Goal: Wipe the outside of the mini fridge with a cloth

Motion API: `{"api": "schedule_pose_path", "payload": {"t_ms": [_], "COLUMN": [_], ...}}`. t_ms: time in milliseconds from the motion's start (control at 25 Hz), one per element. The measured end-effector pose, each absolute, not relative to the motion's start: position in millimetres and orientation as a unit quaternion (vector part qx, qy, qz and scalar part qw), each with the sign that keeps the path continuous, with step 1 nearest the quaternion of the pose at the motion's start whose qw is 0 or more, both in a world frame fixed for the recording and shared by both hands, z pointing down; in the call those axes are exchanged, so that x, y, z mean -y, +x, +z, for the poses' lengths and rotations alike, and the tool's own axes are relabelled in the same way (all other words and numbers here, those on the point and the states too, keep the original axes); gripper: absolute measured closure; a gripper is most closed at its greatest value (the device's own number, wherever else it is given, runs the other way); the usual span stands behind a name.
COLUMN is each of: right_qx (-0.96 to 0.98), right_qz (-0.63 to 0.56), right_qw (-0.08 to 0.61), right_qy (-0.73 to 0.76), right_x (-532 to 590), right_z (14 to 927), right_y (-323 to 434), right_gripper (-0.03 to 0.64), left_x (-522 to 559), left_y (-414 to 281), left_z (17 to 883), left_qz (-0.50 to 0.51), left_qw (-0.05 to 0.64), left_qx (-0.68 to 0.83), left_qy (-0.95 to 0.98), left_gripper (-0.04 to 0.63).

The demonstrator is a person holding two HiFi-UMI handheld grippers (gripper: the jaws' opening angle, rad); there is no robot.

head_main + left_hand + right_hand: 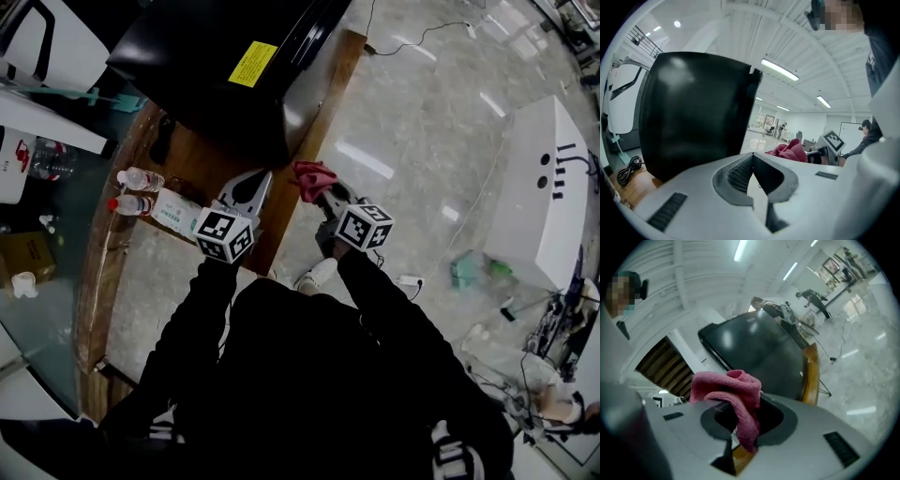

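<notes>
Pink-red cloth (312, 177) up front, bunched and pinched in the right tongs (330, 202), which are closed on it. A fold spills over the top of the jaws and a tail hangs down between them. It sits just off the near right corner of the black mini fridge (216, 84), close but apart from it. The right gripper view shows the fridge's glossy dark face beyond the cloth, with a gap between them.

Over on the other side, the left tongs (246, 192) hover in front of the fridge's near face, above the wooden desk (202, 164) it stands on. The left gripper view shows the jaw tips together with nothing between them, so that gripper is empty and not steadying the fridge.

A yellow label (252, 63) shows on top of the fridge. To the fridge's near left lie two water bottles (141, 178) and a tissue pack (178, 211), all off the wiping path.

As for progress, the cloth is in hand and lined up, so the pick-up is done. No wiping contact shows right now, and the shiny black panels give no clue which faces have been covered. My read is that the top, front and sides are all yet to be wiped.
</notes>
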State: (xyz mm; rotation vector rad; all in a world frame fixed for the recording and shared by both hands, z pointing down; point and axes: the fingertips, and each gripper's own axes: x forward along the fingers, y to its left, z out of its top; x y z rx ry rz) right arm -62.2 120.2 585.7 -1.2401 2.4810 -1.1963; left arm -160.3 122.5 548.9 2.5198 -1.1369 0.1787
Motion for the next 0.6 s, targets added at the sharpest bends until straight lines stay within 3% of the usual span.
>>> {"api": "schedule_pose_path", "payload": {"t_ms": [240,600], "right_qx": [-0.887,-0.914], "right_qz": [-0.262,-0.17], "right_qw": [0.054,0.04], "right_qy": [-0.376,-0.366], "right_x": [-155.4,-193.3], "right_z": [495.9,427.7], "right_y": [-4.8,72.1], "right_gripper": [0.531,0.531], "left_x": [-153.1,-192.0], "left_y": [-98.9,-15.1], "left_z": [474.3,416.0], "left_qz": [0.031,0.012], "left_qw": [0.154,0.132], "left_qx": [0.391,0.371], "left_qy": [0.907,0.919], "left_gripper": [0.589,0.589]}}
